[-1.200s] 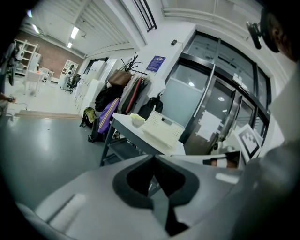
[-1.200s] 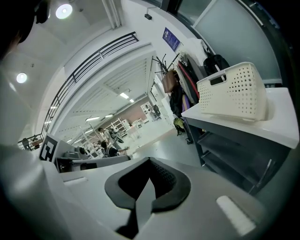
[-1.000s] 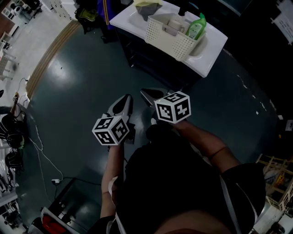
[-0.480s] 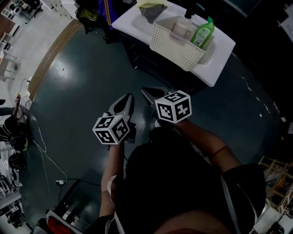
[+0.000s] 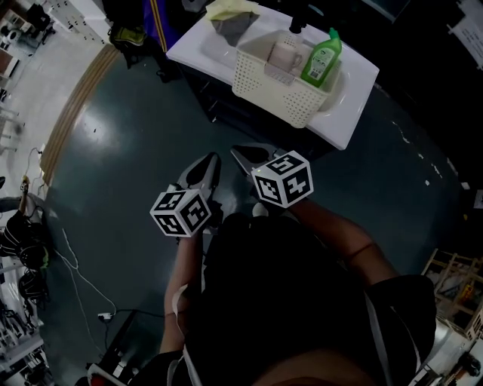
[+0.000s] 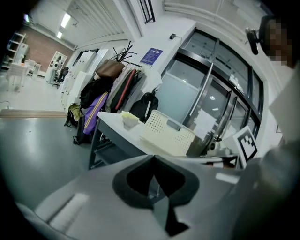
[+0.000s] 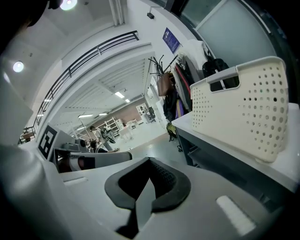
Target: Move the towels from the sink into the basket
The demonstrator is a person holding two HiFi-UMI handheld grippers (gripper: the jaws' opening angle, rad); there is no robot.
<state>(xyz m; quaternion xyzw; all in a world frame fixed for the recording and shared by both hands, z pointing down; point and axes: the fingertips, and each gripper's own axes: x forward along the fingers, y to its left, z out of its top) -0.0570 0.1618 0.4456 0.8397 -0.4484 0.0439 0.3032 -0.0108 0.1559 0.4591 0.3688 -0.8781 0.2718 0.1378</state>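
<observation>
**Head view.** Left gripper point(image 5: 210, 160) and right gripper point(image 5: 238, 152) held side by side over the dark floor point(image 5: 128, 151). Tips directed toward the white sink point(image 5: 351, 105), well apart from it. Both claws pressed together, nothing pinched. Perforated cream basket point(image 5: 272, 87) seated in the sink, containing a green bottle point(image 5: 321, 56) and a pale cup point(image 5: 283, 54). Yellow towel point(image 5: 226, 9) and grey towel point(image 5: 230, 29) at the far left end of the sink, just beside the basket and outside it.

**Left gripper view.** Jaws closed tip to tip, empty between the pads. Beyond the tips: sink unit seen from the side, basket on top, yellow towel to the basket's left on the sink surface. Bags and coats point(image 6: 110, 86) hanging behind the sink. Marker cube point(image 6: 247, 143) of the right gripper at the right edge.

**Right gripper view.** Jaws shut against each other, nothing held. Basket large at upper right, standing on the sink's edge, clear of the jaw tips. Left gripper visible low at the left. Towels not visible from this angle.
</observation>
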